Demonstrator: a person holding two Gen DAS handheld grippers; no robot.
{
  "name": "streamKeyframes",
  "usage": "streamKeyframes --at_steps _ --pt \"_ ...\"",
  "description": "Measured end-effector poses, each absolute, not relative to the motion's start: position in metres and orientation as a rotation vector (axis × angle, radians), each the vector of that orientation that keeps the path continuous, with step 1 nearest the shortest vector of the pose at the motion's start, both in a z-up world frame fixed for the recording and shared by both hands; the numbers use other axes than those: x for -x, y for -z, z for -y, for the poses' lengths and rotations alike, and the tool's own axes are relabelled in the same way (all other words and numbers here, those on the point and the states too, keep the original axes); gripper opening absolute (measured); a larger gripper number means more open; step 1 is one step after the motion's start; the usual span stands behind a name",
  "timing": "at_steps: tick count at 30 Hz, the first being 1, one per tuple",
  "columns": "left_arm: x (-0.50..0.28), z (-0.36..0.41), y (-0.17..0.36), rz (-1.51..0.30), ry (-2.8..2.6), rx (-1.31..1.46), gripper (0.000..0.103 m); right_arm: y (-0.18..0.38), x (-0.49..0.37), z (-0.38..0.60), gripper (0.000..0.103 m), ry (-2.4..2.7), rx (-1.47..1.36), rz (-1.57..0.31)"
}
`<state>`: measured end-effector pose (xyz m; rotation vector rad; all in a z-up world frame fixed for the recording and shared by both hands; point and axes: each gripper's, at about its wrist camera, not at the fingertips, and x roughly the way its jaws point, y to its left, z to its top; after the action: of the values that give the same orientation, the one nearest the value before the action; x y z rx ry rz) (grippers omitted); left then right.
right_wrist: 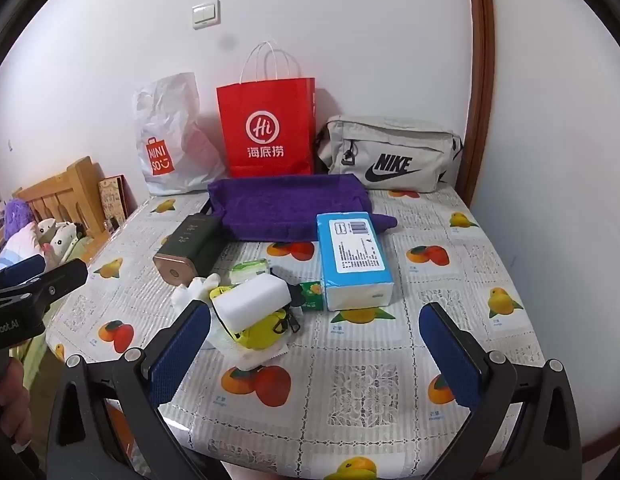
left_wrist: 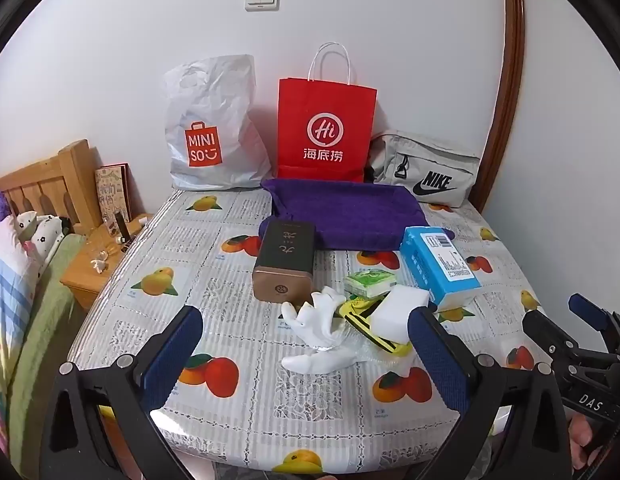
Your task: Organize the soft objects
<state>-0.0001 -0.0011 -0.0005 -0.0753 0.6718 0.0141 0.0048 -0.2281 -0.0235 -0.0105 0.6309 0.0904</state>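
Observation:
A pile of small things lies mid-table: a white sponge block (left_wrist: 398, 309) (right_wrist: 252, 297), a white glove (left_wrist: 316, 324), a yellow pouch (right_wrist: 266, 330), green tissue packs (left_wrist: 370, 282) (right_wrist: 250, 269) and a blue tissue pack (left_wrist: 440, 270) (right_wrist: 352, 254). A folded purple towel (left_wrist: 346, 216) (right_wrist: 290, 206) lies behind them. My left gripper (left_wrist: 310, 356) is open and empty, just short of the glove. My right gripper (right_wrist: 322, 354) is open and empty, in front of the pile.
A dark tin box (left_wrist: 286, 262) (right_wrist: 190, 248) lies left of the pile. A Miniso bag (left_wrist: 214, 128), a red paper bag (left_wrist: 326, 128) and a grey Nike bag (left_wrist: 426, 168) stand against the wall. A bed and wooden nightstand (left_wrist: 98, 264) are at left.

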Motion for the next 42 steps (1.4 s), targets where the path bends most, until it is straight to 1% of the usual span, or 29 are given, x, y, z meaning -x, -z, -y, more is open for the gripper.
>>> streamKeyframes --at_steps 1,7,10,17,42 --pt "0.001 -0.002 0.000 -0.659 -0.005 0.108 0.103 0.024 -0.004 0.228 0.103 -0.089 0.010 -0.622" --pt "0.002 -0.008 0.000 -0.663 -0.005 0.100 0.103 0.027 -0.004 0.225 0.103 -0.083 0.010 -0.638" --pt "0.002 -0.014 -0.009 -0.657 -0.004 0.113 0.103 0.015 0.001 0.223 0.103 -0.090 0.008 -0.619" --pt "0.001 -0.001 -0.009 -0.657 -0.020 0.089 0.103 0.017 0.001 0.224 0.103 -0.097 0.010 -0.622" --pt "0.004 -0.004 -0.008 -0.654 -0.027 0.085 0.103 0.013 0.005 0.222 0.103 -0.102 0.005 -0.606"
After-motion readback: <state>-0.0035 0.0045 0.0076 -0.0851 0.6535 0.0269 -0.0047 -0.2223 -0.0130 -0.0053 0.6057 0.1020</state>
